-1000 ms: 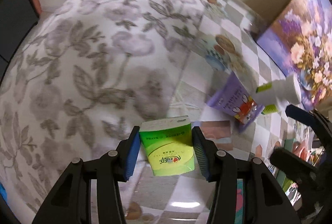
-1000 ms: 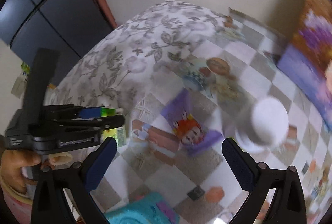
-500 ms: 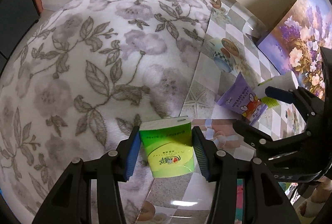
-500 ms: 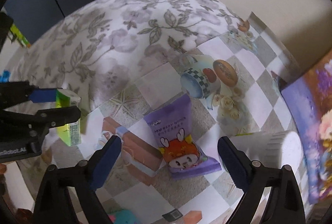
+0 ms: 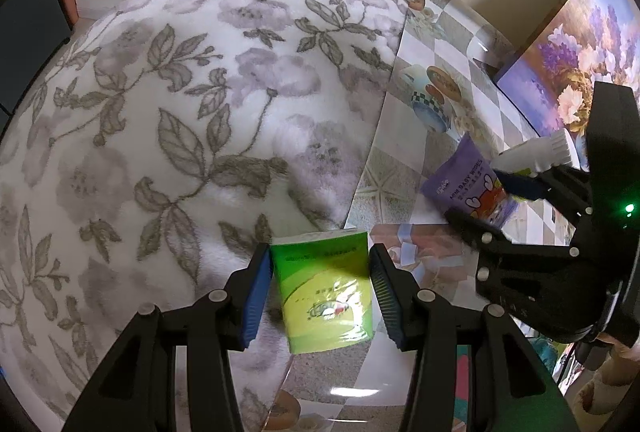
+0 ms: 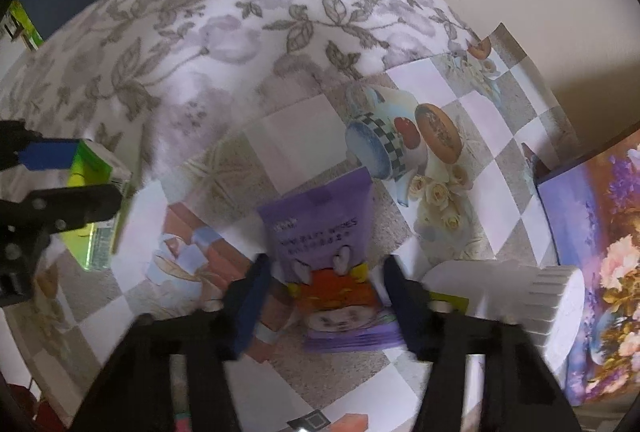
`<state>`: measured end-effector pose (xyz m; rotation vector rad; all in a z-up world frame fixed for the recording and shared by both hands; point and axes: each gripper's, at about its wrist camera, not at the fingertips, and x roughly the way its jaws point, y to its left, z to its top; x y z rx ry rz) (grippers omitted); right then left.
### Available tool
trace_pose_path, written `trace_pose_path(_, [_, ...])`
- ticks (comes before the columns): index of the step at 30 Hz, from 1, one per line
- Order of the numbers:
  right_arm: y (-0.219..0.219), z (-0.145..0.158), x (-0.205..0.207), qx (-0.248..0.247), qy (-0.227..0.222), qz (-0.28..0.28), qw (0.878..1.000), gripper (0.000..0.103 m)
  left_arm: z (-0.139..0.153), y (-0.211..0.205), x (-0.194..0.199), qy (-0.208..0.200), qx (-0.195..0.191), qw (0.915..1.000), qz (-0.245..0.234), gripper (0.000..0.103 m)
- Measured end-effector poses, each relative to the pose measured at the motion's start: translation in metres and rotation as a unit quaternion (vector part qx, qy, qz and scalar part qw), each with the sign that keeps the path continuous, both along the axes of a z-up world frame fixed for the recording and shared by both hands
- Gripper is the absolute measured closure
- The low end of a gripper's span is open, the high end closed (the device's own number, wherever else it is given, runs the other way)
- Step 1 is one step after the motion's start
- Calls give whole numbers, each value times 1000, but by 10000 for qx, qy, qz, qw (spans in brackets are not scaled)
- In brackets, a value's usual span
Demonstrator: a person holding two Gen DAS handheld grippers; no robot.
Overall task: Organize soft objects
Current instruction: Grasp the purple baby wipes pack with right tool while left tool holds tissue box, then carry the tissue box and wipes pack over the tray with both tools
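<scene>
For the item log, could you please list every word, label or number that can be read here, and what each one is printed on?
"MINI BABY WIPES" on the purple wipes pack, readable in the left wrist view; the small word above it is too small to read.
Green tissue pack: a line of print along its top and a logo lower down, both too blurred to read.
White bottle: no readable text.
</scene>
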<state>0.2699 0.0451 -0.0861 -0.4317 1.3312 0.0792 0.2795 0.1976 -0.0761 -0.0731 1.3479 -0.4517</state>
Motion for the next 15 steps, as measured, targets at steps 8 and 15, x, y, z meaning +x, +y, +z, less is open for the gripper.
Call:
trace_pose_path(8, [-2, 14, -6, 83, -94, -94, 9999, 62, 7, -3, -1, -63, 62, 10000, -6, 53])
trace_pose_path(15, [-3, 29, -16, 166, -152, -137, 9997, 62, -5, -6, -2, 128, 326, 9994, 46, 54])
